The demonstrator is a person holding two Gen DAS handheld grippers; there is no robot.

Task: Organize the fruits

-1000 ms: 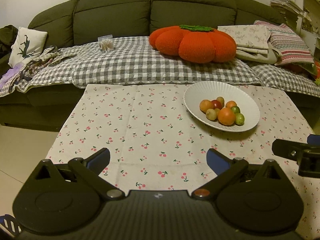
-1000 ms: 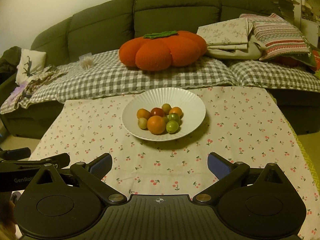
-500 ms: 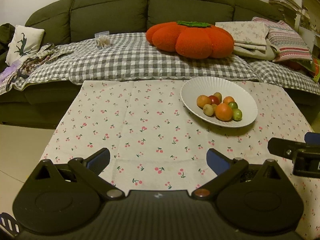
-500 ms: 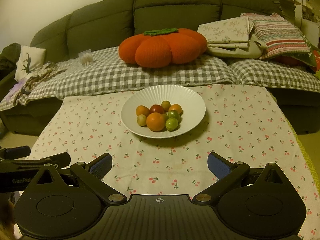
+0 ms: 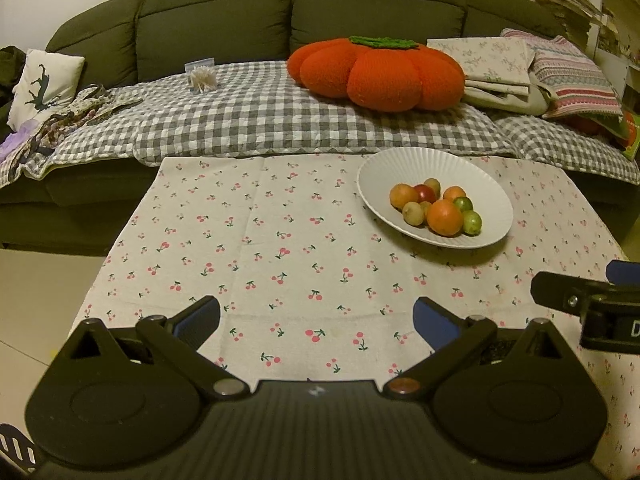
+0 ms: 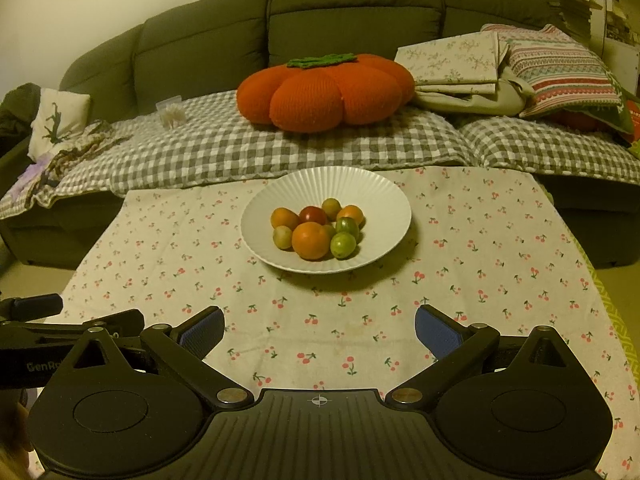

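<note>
A: State the pose of each tool.

B: Both are held level above the near edge of the surface (image 6: 480,248), side by side, fingers pointing toward the far edge. The left tool (image 5: 316,322) is over the near-left part; the right tool (image 6: 320,330) is over the near edge at centre. In the left wrist view the right tool (image 5: 588,304) shows at the right margin; in the right wrist view the left tool (image 6: 68,320) shows at the left margin.

A: Jaw setting and contact?

B: Each tool is fully released, jaws spread wide. The blue pads (image 6: 200,330) grip nothing and touch nothing; only the cherry-print cloth (image 5: 280,248) shows between them.

A: Location of the task items?

B: The fruits (image 6: 316,230) lie clustered in the white ribbed plate (image 6: 372,200), which stands on the cloth toward the far edge of the surface: directly ahead of the right tool, ahead and to the right of the left tool, well apart from both. The plate (image 5: 380,176) holds orange, red and green fruits (image 5: 438,208), touching one another.

A: Beyond the far edge?

B: A green sofa (image 6: 352,8) with a checked cover (image 5: 260,120) carrying an orange pumpkin-shaped cushion (image 6: 324,88).
</note>
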